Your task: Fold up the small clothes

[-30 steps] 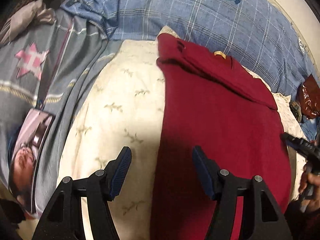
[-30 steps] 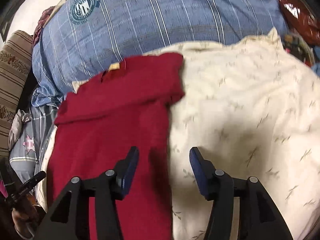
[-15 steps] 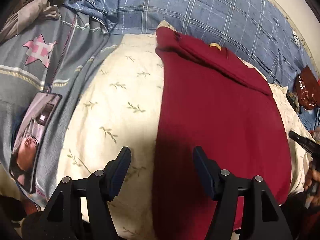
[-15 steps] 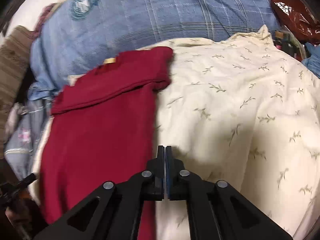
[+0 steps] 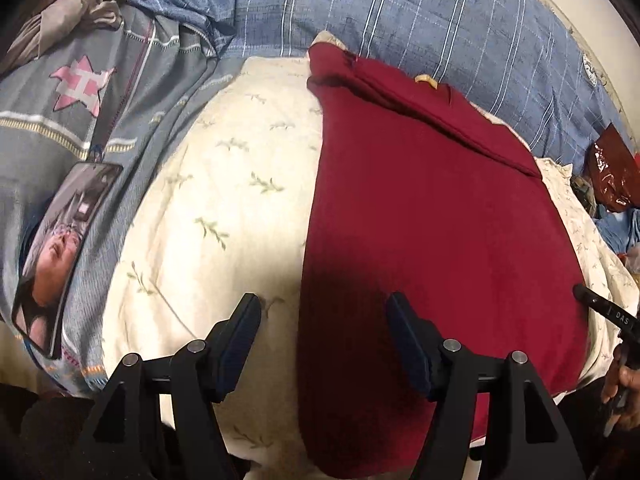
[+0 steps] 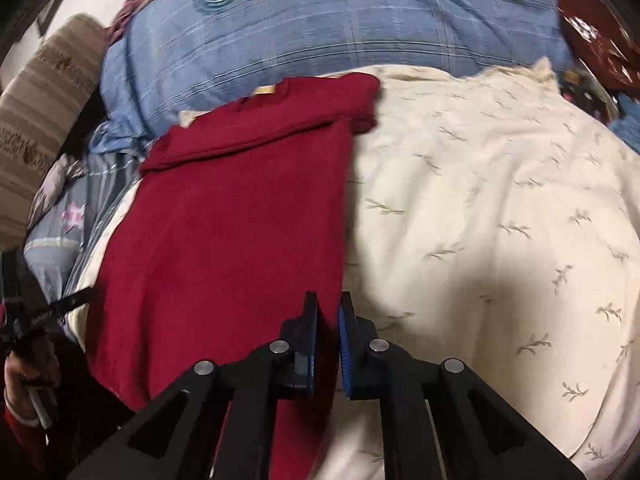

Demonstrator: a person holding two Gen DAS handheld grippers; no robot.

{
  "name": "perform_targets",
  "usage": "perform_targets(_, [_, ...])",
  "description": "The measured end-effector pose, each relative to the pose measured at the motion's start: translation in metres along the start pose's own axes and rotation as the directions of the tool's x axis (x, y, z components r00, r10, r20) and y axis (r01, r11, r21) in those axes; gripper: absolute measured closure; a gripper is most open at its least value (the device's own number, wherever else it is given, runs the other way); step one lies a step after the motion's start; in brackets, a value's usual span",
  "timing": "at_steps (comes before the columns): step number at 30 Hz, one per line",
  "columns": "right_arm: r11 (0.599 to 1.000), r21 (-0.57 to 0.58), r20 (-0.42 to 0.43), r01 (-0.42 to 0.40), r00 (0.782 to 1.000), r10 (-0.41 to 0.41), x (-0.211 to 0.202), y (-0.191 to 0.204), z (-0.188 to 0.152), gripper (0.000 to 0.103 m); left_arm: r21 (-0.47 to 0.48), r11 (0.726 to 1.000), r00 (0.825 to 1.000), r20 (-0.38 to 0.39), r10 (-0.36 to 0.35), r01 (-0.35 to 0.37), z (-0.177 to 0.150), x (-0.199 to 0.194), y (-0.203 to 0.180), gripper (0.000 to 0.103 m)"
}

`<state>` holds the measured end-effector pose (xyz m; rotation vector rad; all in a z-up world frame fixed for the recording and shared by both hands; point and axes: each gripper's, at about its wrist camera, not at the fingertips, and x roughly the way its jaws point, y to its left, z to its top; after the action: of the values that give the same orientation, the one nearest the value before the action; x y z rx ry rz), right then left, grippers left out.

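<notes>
A dark red shirt [image 5: 432, 216] lies flat on a cream leaf-print quilt [image 5: 224, 216], folded into a long strip with its collar at the far end. It also shows in the right wrist view [image 6: 240, 232]. My left gripper [image 5: 324, 332] is open above the shirt's left edge near the hem. My right gripper [image 6: 329, 336] hovers over the shirt's right edge near the hem, its jaws a narrow gap apart with no cloth visibly between them. The right gripper's tip [image 5: 600, 308] shows at the right edge of the left wrist view.
A blue plaid pillow [image 5: 420, 16] lies beyond the shirt. A grey blanket with a pink star [image 5: 80, 88] and a photo card [image 5: 60, 248] lie to the left. A shiny dark red bag [image 5: 612, 172] sits at the right. A striped cushion [image 6: 44, 120] is far left.
My right gripper closed from wide open to fully shut, then parted a little, staying over the shirt's right edge. My left gripper stayed open and shifted slightly.
</notes>
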<state>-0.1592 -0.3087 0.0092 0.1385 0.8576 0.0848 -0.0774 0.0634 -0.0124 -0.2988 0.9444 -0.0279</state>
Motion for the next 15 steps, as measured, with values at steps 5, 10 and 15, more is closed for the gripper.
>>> perform_targets(5, [0.999, 0.021, -0.01, -0.031, 0.999, 0.031, -0.003, -0.003, -0.006, 0.08, 0.031, 0.999, 1.0, 0.0, 0.006, -0.006, -0.008, -0.004, -0.003, 0.035])
perform_targets(10, [0.992, 0.039, -0.063, -0.119, 0.991, 0.121, -0.016, -0.009, -0.029, 0.05, 0.062, 0.998, 1.0, -0.009, 0.02, -0.019, -0.017, -0.006, -0.008, 0.034])
perform_targets(15, [0.986, 0.04, -0.118, -0.164, 0.979, 0.168, -0.01, -0.01, -0.05, 0.051, 0.077, 0.997, 1.0, -0.006, 0.031, -0.03, -0.022, -0.007, -0.011, 0.034])
